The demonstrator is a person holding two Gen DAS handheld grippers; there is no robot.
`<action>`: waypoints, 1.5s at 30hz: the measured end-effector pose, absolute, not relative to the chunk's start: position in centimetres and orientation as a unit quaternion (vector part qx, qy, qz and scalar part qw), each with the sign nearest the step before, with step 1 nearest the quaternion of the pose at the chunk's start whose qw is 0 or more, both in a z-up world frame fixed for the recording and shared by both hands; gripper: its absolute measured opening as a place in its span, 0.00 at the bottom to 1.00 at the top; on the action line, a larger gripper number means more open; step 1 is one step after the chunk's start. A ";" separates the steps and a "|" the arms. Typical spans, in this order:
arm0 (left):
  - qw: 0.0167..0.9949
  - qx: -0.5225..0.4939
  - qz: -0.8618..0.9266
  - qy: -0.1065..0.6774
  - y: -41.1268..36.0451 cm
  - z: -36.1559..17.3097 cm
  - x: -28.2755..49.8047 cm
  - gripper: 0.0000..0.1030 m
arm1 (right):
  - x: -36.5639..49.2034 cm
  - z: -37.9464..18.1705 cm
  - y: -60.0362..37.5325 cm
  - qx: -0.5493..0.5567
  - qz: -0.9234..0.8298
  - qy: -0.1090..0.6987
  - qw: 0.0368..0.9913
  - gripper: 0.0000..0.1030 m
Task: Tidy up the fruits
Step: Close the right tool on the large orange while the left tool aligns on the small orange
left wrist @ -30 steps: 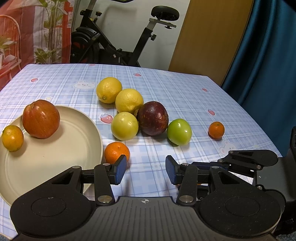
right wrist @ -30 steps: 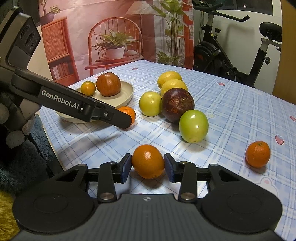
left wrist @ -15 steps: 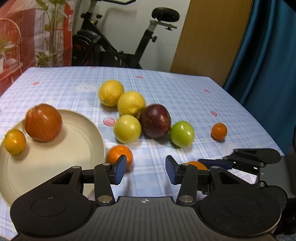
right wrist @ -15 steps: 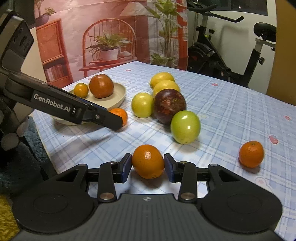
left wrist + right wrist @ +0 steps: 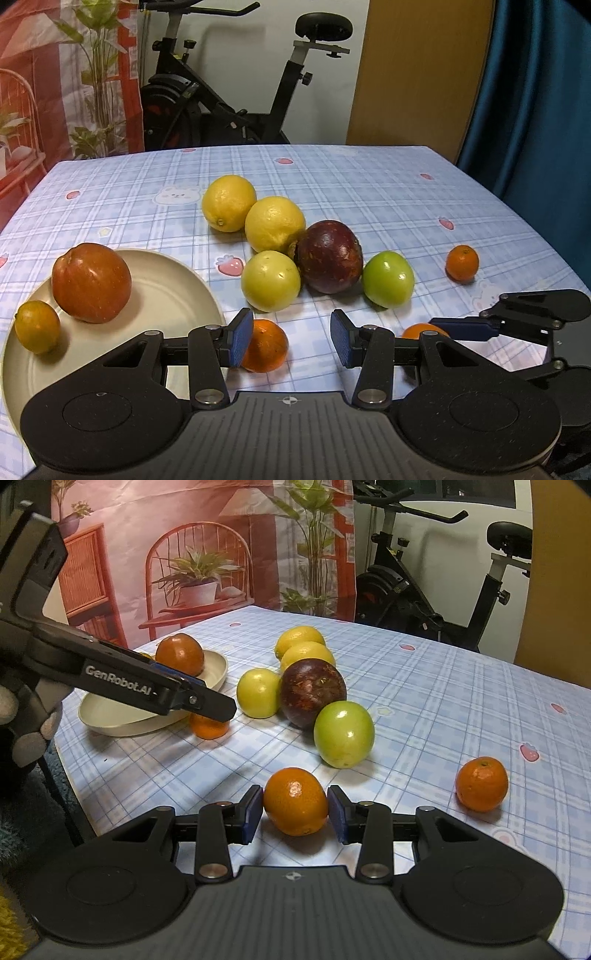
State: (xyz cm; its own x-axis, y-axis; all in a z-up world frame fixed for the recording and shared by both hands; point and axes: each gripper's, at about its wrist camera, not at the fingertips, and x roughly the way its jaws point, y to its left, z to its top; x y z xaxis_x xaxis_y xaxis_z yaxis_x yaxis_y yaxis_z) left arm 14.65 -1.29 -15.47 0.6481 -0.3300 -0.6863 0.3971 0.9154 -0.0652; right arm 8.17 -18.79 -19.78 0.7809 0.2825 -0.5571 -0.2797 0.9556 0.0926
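Note:
My right gripper (image 5: 295, 812) is shut on an orange (image 5: 295, 805), just above the checked tablecloth near its front edge. The left wrist view shows that orange (image 5: 421, 329) at the right, beside a right finger (image 5: 461, 328). My left gripper (image 5: 291, 341) is open and hovers over a second orange (image 5: 266, 347), which lies by its left pad, next to the cream plate (image 5: 177, 295). A red apple (image 5: 90, 282) and a small orange citrus (image 5: 37, 326) sit on the plate.
Loose on the cloth are two lemons (image 5: 229, 201), a yellow apple (image 5: 269, 280), a dark purple fruit (image 5: 328, 256), a green apple (image 5: 388, 278) and a small orange (image 5: 461, 262). An exercise bike stands behind the table. The table's edge is close on the right.
The left view has tilted up a little, and the orange by the plate now sits closer to the left pad. The right gripper keeps its hold on its orange.

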 end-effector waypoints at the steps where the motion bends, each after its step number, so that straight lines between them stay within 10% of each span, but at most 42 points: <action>1: 0.906 0.048 -0.200 0.369 -1.3 -15.5 14.7 0.47 | 8.2 -19.8 -18.8 0.002 0.149 0.295 0.944 0.40; 45: 0.911 0.053 -0.205 0.353 -0.6 -15.7 13.6 0.47 | 8.5 -20.3 -18.8 0.005 0.146 0.305 0.941 0.40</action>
